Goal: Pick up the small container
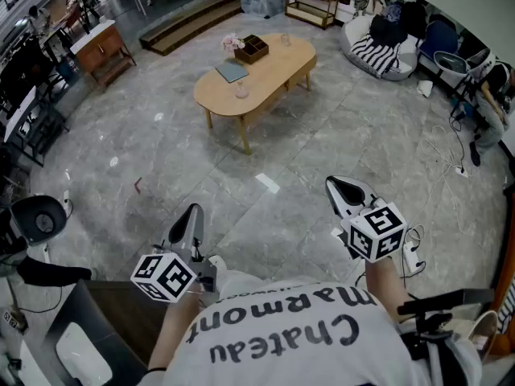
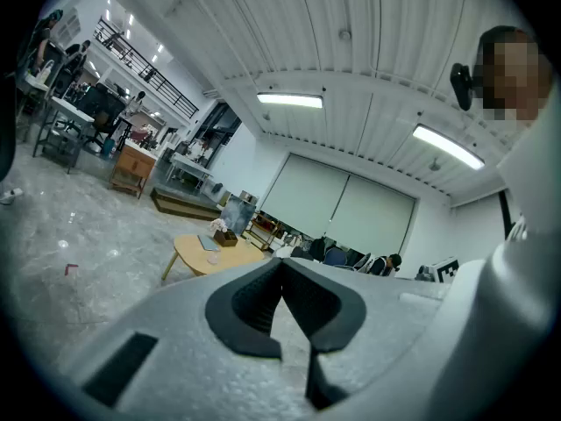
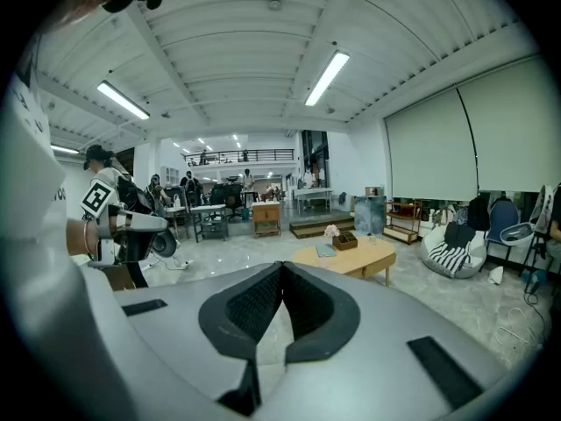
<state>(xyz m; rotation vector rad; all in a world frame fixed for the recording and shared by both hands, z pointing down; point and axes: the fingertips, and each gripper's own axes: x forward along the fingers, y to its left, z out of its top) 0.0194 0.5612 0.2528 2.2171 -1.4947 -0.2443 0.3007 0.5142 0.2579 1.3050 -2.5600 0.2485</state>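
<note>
Two claws inspected, both mine. Left claw (image 1: 191, 215): in its own view (image 2: 280, 266) the jaws are closed, tips meeting, with nothing between them. Right claw (image 3: 281, 268): jaws likewise closed tip to tip and empty; in the head view it (image 1: 342, 190) sits at my 5 o'clock, and the left claw at my 7 o'clock. Both are held low over the grey marble floor (image 1: 161, 159), close to my body.

Small container (image 1: 241, 91): a pale little pot standing on the oval wooden table (image 1: 273, 75) at my 12 o'clock, well apart from both claws. It stands near the table's front edge, just beside a blue-grey book (image 1: 232, 71). A dark wooden box (image 1: 252, 48) stands behind it toward 12 o'clock, with pink flowers (image 1: 232, 43) at the box's 9 o'clock side.

Legible writing: my white shirt (image 1: 282, 336) reads "Chateau Marmont", seen upside down from the head view. The black-and-white squares on the claws' cubes carry no letters.
</note>
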